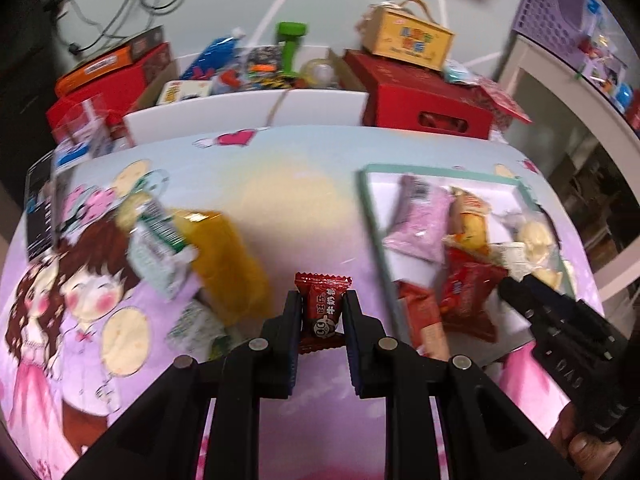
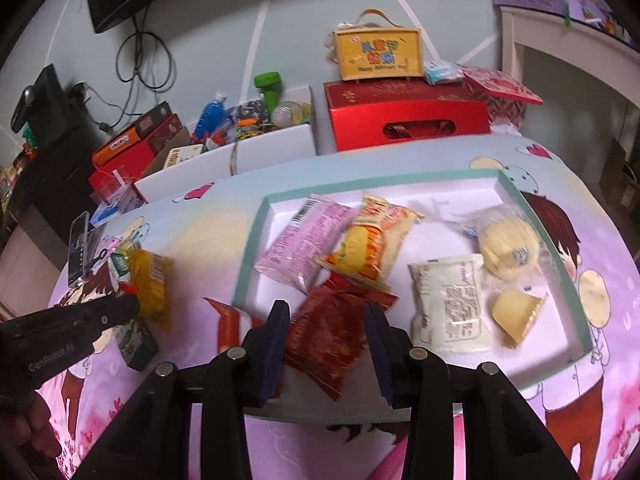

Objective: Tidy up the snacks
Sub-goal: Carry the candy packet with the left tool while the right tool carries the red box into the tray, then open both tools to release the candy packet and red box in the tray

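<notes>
Two grips. Left gripper (image 1: pixel 322 312) clamped on small red candy (image 1: pixel 323 306), light, crinkly, over tabletop (image 1: pixel 256 184). Right gripper (image 2: pixel 326 320) clamped on soft red packet (image 2: pixel 328 340) above tray (image 2: pixel 248 248); mid-body hold best.

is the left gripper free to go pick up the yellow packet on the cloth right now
Probably not yet. The left gripper is shut on a small red candy, so its jaws are full. The yellow packet lies unobstructed on the cloth beside it.

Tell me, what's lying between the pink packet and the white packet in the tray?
The yellow-orange packet, overlapping the pink packet, left of the white packet; right wrist view.
</notes>
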{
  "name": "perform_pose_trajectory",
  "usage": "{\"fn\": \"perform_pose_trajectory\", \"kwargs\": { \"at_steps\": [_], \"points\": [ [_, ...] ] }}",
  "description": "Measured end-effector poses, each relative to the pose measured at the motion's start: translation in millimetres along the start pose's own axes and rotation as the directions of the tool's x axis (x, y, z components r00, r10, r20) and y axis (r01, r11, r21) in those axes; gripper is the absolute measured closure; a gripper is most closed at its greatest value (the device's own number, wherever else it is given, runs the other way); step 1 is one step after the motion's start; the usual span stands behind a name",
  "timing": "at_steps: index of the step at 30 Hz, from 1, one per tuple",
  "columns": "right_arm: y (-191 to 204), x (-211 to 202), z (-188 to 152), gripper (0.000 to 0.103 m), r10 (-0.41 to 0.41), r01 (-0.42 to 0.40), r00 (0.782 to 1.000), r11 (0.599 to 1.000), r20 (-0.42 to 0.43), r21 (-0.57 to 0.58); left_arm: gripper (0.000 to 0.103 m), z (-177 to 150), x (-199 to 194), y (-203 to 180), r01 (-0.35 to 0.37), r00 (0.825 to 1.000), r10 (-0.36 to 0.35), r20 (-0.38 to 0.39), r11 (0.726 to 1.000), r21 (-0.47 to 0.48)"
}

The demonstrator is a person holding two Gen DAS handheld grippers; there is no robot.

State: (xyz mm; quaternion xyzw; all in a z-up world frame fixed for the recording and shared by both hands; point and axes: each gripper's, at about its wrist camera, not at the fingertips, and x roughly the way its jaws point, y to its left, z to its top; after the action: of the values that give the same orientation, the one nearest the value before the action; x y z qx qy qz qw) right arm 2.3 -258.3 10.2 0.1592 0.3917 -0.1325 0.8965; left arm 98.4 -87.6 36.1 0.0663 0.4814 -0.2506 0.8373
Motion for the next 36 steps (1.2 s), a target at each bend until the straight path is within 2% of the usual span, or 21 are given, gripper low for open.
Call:
{"fn": "perform_pose_trajectory", "kwargs": {
  "at_steps": [6,10,16,17,20,26,28,29,30,31,32,34,36],
  "points": [
    [-28,1,2,0.061,-0.012,0.013,1.000,0.997,-0.015,0.072,0.082,18,16,-45,0.085,0.996,-0.085,-0.008,0.992,0.089],
    [-44,2,2,0.061,-0.017,0.020,1.000,0.993,-0.023,0.116,0.082,29,31,-70,0.100,0.995,-0.098,-0.021,0.985,0.140],
    [-60,5,4,0.061,-0.023,0.027,0.999,0.989,-0.033,0.148,0.082,31,50,-87,0.122,0.992,-0.115,-0.057,0.981,0.150],
    [-62,6,4,0.061,-0.022,0.027,0.999,0.988,-0.036,0.155,0.079,31,52,-88,0.123,0.991,-0.114,-0.064,0.980,0.155],
    [-64,7,3,0.061,-0.021,0.028,0.999,0.986,-0.042,0.162,0.054,30,52,-87,0.110,0.993,-0.100,-0.069,0.982,0.151],
    [-62,8,3,0.061,-0.018,0.024,0.999,0.988,-0.043,0.153,0.052,30,39,-79,0.084,0.996,-0.076,-0.056,0.986,0.141],
    [-60,10,2,0.061,-0.016,0.023,0.999,0.989,-0.051,0.146,0.041,30,31,-72,0.056,0.998,-0.051,-0.041,0.989,0.133],
    [-59,11,2,0.061,-0.016,0.024,0.998,0.990,-0.055,0.141,0.029,29,28,-67,0.033,0.999,-0.029,-0.034,0.992,0.125],
    [-57,12,1,0.060,-0.023,0.030,0.998,0.991,-0.059,0.131,0.021,29,27,-64,0.018,0.999,-0.015,-0.032,0.993,0.119],
    [-55,13,1,0.059,-0.029,0.036,0.998,0.992,-0.060,0.124,0.020,28,25,-58,-0.007,1.000,0.011,-0.029,0.994,0.111],
    [-54,14,2,0.058,-0.038,0.045,0.997,0.992,-0.063,0.117,0.020,27,24,-53,-0.030,0.999,0.033,-0.029,0.994,0.104],
    [-52,15,1,0.037,-0.044,0.051,0.997,0.993,-0.067,0.110,0.017,23,26,-44,-0.058,0.997,0.062,-0.040,0.994,0.093],
    [-51,17,1,0.033,-0.051,0.058,0.996,0.993,-0.070,0.103,0.013,18,29,-34,-0.081,0.995,0.085,-0.052,0.994,0.070]
  ]
}}
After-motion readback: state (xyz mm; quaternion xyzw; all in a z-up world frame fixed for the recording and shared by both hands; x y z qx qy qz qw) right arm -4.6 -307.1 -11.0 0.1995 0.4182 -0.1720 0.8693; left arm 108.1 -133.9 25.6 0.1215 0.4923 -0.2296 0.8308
